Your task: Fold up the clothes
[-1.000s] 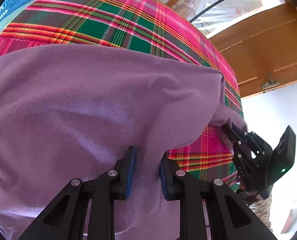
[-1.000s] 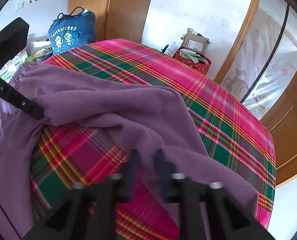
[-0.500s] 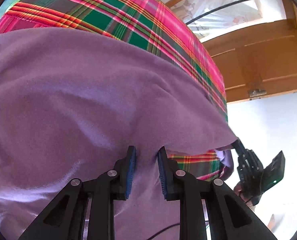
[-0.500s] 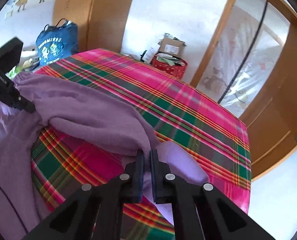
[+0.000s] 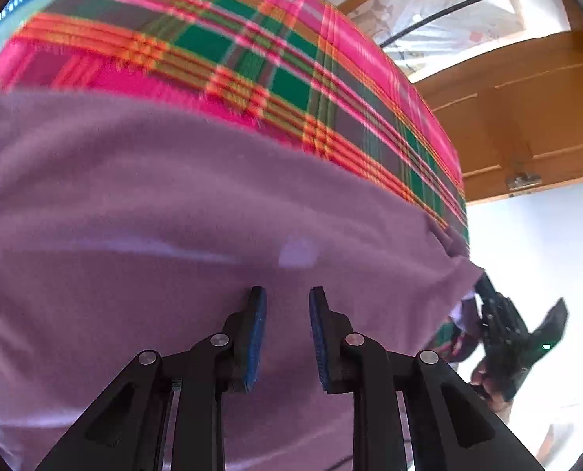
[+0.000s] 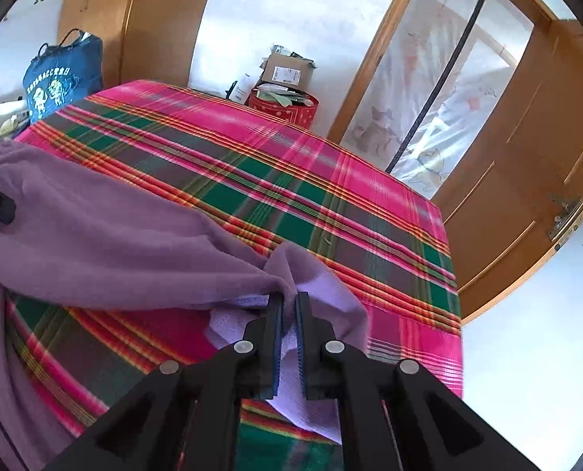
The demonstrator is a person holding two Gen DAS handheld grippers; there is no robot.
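Purple fleece garment hung stretched over the plaid-covered bed, soft and droopy (best taken by its edges); right gripper pinched one corner, left gripper gaped around another fold.

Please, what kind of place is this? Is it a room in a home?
Most likely a bedroom in a home. A bed under a pink and green plaid sheet fills the room, a wooden door stands at the right, and a blue tote bag and cardboard box sit by the wall.
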